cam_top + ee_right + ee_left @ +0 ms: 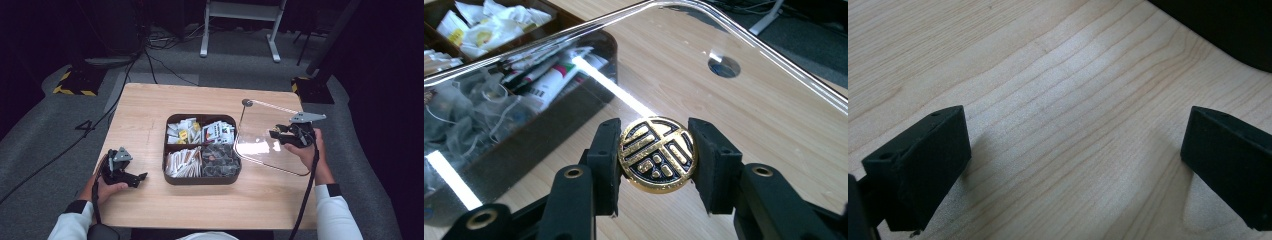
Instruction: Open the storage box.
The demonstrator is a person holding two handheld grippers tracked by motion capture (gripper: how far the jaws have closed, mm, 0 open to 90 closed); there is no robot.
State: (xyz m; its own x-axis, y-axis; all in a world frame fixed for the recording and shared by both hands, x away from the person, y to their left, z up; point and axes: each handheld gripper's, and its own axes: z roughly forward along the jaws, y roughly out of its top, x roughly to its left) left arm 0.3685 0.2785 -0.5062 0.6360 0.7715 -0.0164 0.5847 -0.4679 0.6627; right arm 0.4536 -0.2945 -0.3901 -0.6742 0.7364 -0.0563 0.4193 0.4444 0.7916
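Note:
A dark brown box (pixel 202 181) with several compartments of sachets and tea bags sits open at mid-table. Its clear lid (pixel 264 131) is to the right of the box, tilted. My right gripper (pixel 276 134) is shut on the lid's round gold-and-black knob (pixel 657 154), one finger (pixel 606 159) on each side. Through the lid I see the box's packets (pixel 541 82) in the right gripper view. My left gripper (pixel 138 178) rests low on the table left of the box, open, with bare wood (pixel 1075 145) between its jaws.
The wooden table (pixel 150 105) has free room to the left of and behind the box. Beyond the far edge lie cables (pixel 160 65) and a white stand's legs (pixel 240 30). Yellow-black striped bases (pixel 75 82) flank the back corners.

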